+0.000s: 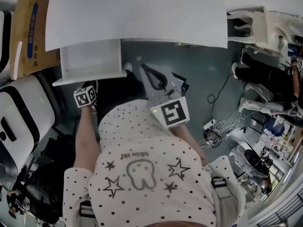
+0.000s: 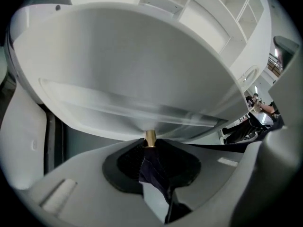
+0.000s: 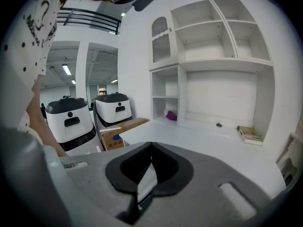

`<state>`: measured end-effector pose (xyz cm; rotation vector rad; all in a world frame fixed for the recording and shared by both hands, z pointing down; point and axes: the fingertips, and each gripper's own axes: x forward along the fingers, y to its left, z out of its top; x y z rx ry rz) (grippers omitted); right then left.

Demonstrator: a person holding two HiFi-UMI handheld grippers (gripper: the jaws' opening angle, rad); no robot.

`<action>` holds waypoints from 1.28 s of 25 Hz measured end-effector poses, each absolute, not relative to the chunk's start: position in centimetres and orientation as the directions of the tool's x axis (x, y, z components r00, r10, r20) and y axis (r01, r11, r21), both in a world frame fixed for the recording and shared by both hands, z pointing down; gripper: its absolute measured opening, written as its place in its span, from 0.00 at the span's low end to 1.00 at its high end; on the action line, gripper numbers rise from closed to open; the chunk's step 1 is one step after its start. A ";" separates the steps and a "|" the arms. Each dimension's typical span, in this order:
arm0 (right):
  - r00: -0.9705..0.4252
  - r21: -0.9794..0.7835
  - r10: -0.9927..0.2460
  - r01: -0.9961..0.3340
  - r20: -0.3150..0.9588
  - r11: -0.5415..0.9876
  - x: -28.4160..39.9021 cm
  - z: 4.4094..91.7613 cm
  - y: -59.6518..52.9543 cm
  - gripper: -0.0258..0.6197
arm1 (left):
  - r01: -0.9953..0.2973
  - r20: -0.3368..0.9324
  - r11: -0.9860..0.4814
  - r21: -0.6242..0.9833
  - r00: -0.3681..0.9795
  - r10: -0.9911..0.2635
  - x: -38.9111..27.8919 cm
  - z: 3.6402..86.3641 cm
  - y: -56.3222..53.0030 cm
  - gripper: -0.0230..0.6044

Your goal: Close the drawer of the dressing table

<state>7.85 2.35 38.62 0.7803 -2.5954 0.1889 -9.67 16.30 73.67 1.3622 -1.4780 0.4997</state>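
Drawer, white, stands pulled out from under the dressing table, at the left of the head view. Its front fills the left gripper view, somewhat blurred, with a small brass knob at its lower edge. The left gripper has its jaw tips clamped on that knob. In the head view only its marker cube shows, and the jaws and knob are hidden below the drawer front. The right gripper, jaws together and holding nothing, hangs just right of the drawer.
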 end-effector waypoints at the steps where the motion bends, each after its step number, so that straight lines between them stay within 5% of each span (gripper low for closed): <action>1: -0.755 -0.010 -0.491 -0.549 0.434 0.836 7.8 38.7 2.5 0.04 | -0.905 0.861 0.280 0.321 0.155 -0.485 -9.8 73.7 16.2 0.16; 32: -0.780 0.009 -0.396 -0.448 0.485 0.894 4.7 39.2 2.5 0.04 | -0.911 0.866 0.220 0.347 0.222 -0.447 -10.1 73.6 13.4 0.16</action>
